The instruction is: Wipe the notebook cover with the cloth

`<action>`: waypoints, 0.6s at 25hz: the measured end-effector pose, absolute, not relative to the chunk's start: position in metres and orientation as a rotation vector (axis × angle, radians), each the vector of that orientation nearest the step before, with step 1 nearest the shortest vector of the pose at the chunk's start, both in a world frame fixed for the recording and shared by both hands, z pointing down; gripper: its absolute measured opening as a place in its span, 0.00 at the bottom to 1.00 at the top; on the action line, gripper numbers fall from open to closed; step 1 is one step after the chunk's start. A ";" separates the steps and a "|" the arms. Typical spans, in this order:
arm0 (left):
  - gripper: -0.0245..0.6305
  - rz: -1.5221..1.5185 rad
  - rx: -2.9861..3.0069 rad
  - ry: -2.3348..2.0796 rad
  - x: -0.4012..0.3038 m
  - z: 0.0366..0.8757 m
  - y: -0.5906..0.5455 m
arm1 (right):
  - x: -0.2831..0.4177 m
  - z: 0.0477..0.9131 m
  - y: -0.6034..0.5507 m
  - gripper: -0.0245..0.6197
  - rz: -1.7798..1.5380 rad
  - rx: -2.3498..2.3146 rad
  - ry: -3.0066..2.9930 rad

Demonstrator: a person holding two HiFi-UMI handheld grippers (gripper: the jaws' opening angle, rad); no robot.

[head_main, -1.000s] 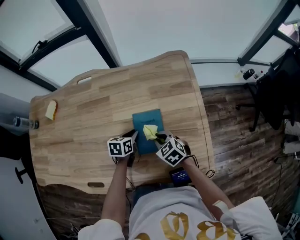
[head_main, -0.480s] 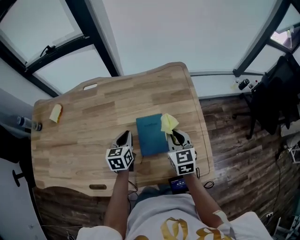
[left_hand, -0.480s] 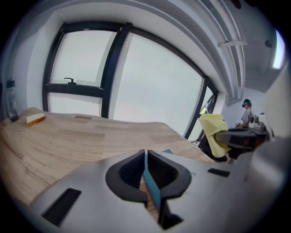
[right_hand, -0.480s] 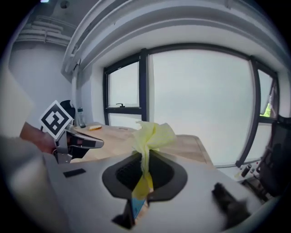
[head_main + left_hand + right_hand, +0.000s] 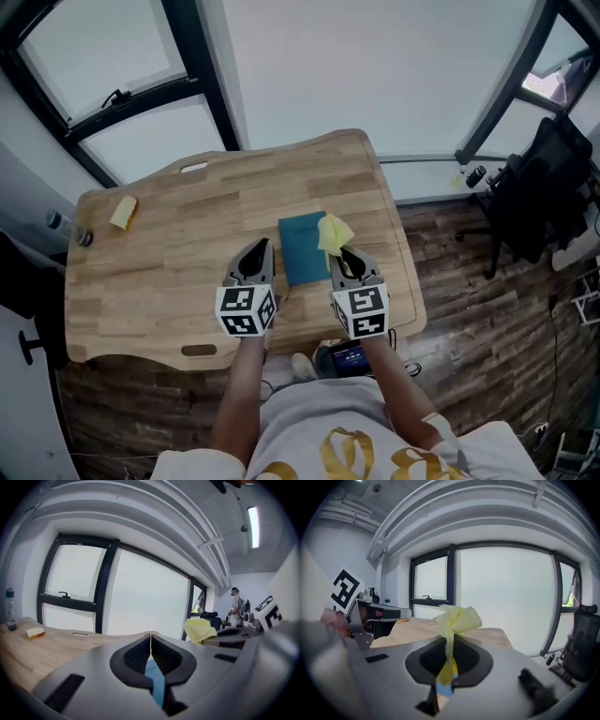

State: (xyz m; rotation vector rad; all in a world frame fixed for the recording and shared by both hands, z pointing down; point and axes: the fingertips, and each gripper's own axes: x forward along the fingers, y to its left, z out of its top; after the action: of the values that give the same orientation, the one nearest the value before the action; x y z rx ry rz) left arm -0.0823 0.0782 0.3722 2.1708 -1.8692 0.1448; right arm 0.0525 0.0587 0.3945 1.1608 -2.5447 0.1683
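Lifted clear of the bench point(image 5: 169, 234) since a second ago, the left tongs point(image 5: 262, 247) have just been closing and are seen together, empty. The notebook point(image 5: 302, 246) is left flat between. The cloth point(image 5: 334, 232), judged soft and light, is clamped at its bunched end by the right tongs point(image 5: 339, 255).

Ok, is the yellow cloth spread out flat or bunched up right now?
Bunched up: the cloth sticks out crumpled from the right tongs, which are pinched shut on it.
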 end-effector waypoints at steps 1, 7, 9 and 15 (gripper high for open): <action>0.06 0.130 2.185 -1.872 -0.079 0.367 0.083 | 0.055 0.392 0.066 0.10 0.159 1.162 -2.547; 0.06 0.139 2.213 -1.894 -0.069 0.354 0.112 | 0.066 0.374 0.100 0.10 0.131 1.200 -2.572; 0.06 0.144 2.208 -1.906 -0.069 0.353 0.121 | 0.069 0.367 0.104 0.10 0.108 1.211 -2.574; 0.06 0.145 2.218 -1.912 -0.061 0.351 0.131 | 0.075 0.354 0.110 0.10 0.061 1.231 -2.576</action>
State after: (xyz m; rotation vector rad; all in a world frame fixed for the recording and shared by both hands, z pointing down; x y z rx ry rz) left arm -0.0615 0.1313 0.3513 2.2181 -1.9120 0.1454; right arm 0.0754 0.1100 0.3537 1.2306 -2.5762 0.0611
